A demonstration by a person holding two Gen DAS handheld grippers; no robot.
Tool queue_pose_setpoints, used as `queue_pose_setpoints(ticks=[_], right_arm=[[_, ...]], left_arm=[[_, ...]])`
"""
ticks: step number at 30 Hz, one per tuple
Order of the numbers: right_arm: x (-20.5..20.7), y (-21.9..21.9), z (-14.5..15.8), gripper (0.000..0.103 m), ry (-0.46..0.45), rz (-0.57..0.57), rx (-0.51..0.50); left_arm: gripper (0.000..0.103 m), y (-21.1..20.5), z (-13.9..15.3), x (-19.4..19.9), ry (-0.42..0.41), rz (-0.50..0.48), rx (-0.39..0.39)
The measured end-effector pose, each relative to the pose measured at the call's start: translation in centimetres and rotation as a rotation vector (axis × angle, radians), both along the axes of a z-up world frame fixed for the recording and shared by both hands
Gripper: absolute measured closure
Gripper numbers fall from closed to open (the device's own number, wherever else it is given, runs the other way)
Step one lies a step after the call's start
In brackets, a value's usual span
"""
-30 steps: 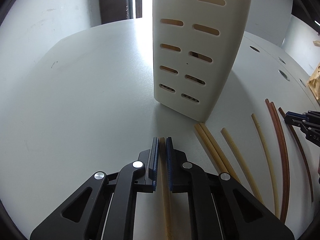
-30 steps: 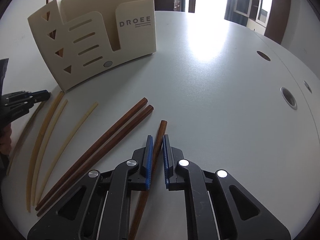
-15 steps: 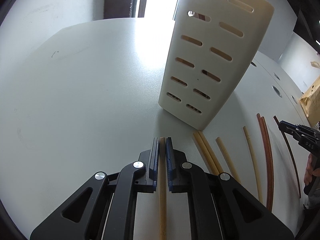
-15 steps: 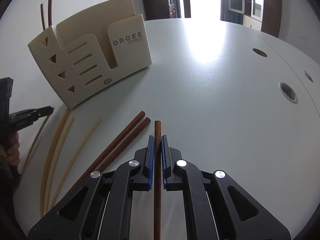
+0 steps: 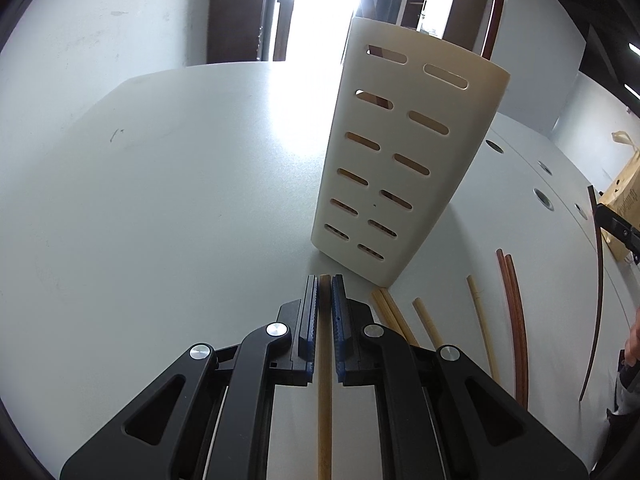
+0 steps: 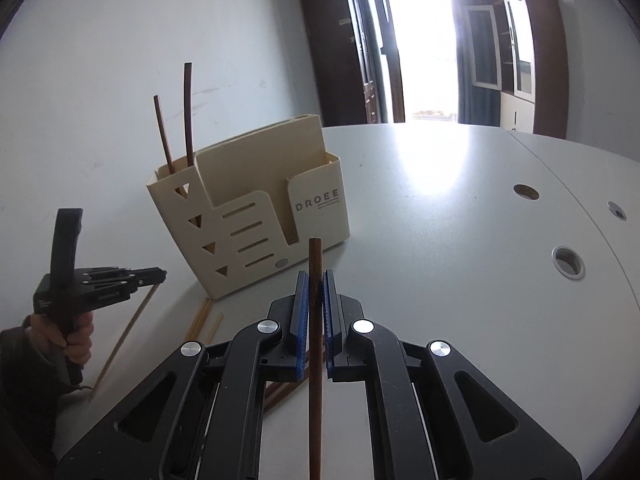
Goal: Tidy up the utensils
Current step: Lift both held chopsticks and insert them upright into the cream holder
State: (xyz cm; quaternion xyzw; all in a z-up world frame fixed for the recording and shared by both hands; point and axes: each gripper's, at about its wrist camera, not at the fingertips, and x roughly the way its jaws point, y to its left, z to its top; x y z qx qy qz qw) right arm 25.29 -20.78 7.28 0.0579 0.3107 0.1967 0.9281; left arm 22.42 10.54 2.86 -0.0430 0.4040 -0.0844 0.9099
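White table (image 5: 160,208): round, with several cable ports along its far side. Cream utensil holder (image 6: 256,208): upright near the table's middle, slotted walls, "DROEE" printed on its front pocket. Two dark chopsticks (image 6: 176,128) stand in its end compartment, leaning slightly.

Loose on the table beside the holder: pale chopsticks (image 5: 426,320) and a dark brown pair (image 5: 516,320), lying side by side. Nothing stands between either gripper and the holder.

Left gripper (image 5: 325,292): angled downward toward the holder's slotted end, jaws clamped on a pale chopstick (image 5: 324,380), its tip level with the fingertips. Hand (image 6: 76,340) wrapped around the handle.

Right gripper (image 6: 315,284): jaws clamped on a dark chopstick (image 6: 315,340), tip projecting past the fingertips toward the holder's front.
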Motion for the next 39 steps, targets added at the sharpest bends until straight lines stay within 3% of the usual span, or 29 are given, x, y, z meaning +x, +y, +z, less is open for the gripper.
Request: queue_pose_setpoints(ticks=[10,18,24,28,34,39], right_arm=[[-0.1,-0.6,0.8,0.095,-0.01,0.0,0.043],[0.4,0.1,2.6,0.095,-0.062,0.02,0.01],[0.3,0.0,4.6,0.095,-0.124,0.06,0.05],[0.6,0.2,7.1,0.095,-0.184,0.101,0.063],[1.4,0.3,11.2,0.095,-0.324,0.118,0.155],[3.1,0.6,12.8,0.095,-0.354,0.17,0.241]], left_arm=[[0.097,0.9,-0.5,-0.1,0.012,-0.004,-0.003],[0.097,1.9,-0.4,-0.3,-0.007,-0.018,-0.042],[0.097,1.9,0.4,0.0,-0.02,-0.012,-0.06],[0.097,2.6,2.8,0.2,-0.03,0.025,-0.122],[0.097,1.4,8.1,-0.1,-0.088,0.054,-0.041],[0.097,0.2,13.0,0.0,-0.152,0.07,-0.005]])
